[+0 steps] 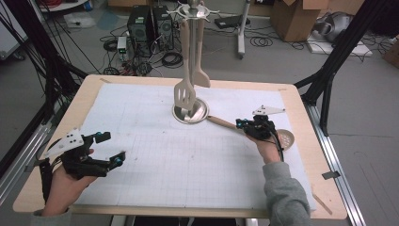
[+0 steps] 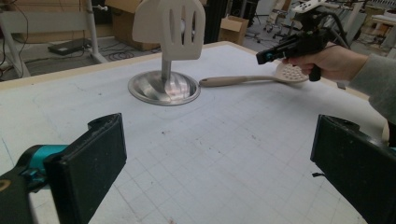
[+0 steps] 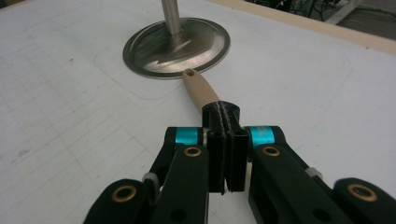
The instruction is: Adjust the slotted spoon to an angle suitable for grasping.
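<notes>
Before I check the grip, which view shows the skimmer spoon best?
The left gripper view: the whole skimmer spoon lies side-on, from handle tip to perforated bowl, under the right tool. The high view has it small, its middle hidden by that tool. The right gripper view gives just the handle end, clamped between the jaws.

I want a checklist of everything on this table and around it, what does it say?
Surface: wooden table under a white gridded mat.
Job's things: skimmer spoon lying on the mat; steel rack with a slotted turner and another utensil hanging.
Clutter: nothing seen.
Grippers: right hand-held gripper shut on the spoon's handle; left hand-held gripper open, holding nothing.
Cables: one trails from the right gripper; more coil on the floor.
Surroundings: computer towers, cardboard boxes.
</notes>
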Available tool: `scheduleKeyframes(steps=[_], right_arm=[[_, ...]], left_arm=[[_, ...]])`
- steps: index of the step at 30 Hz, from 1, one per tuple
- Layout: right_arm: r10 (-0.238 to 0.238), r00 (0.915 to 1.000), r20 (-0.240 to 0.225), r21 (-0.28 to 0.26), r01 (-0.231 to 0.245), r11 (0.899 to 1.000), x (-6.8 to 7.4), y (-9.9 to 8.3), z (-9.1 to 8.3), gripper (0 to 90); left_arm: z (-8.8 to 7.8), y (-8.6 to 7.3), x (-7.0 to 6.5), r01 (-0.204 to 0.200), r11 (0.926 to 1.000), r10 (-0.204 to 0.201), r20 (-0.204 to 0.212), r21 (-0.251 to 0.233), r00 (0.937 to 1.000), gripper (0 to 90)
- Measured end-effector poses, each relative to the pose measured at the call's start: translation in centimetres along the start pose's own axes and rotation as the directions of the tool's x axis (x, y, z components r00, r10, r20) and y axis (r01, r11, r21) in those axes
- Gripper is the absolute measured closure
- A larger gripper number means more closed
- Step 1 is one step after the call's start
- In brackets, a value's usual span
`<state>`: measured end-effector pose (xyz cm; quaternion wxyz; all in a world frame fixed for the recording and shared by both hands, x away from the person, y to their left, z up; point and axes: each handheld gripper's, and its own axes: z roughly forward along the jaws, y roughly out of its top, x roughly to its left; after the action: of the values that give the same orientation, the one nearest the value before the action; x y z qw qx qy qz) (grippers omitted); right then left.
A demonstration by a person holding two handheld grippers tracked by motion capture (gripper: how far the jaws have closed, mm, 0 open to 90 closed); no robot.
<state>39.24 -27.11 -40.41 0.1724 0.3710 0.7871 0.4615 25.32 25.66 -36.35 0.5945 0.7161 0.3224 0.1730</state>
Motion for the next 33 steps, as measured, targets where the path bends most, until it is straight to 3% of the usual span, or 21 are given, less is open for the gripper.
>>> scheduleKeyframes(steps=[6,9,13,23,30,33], right_arm=[[-0.043,0.9987,-0.026,0.010,0.044,0.999,-0.9,0.3,-2.0,89.5],[-0.059,0.9982,0.004,0.054,0.059,0.997,-1.4,-0.1,-2.3,89.5],[-0.019,0.9989,0.042,0.084,0.015,0.996,-2.4,-0.7,-2.2,89.5],[-0.001,0.9963,0.085,0.105,-0.008,0.994,-2.7,-1.1,-1.2,89.5],[0.012,0.9927,0.120,0.149,-0.030,0.988,-3.1,-1.4,0.4,89.5],[0.041,0.9884,0.146,0.174,-0.067,0.982,-3.3,-1.6,0.7,89.5]], left_arm=[[0.3,-0.2,0.0,0.001,0.9999,-0.001,0.000,0.010,1.0000,3.9],[0.4,-0.3,0.0,0.003,0.9999,-0.003,0.002,0.015,1.0000,3.9],[0.5,-0.3,0.1,0.002,0.9998,-0.002,0.004,0.019,1.0000,3.9],[0.5,-0.3,0.0,0.007,0.9998,-0.007,0.006,0.017,1.0000,3.9],[0.6,-0.5,0.2,0.012,0.9997,-0.012,0.006,0.019,0.9999,3.9],[0.6,-0.5,0.1,0.011,0.9998,-0.011,0.008,0.019,0.9999,3.9]])
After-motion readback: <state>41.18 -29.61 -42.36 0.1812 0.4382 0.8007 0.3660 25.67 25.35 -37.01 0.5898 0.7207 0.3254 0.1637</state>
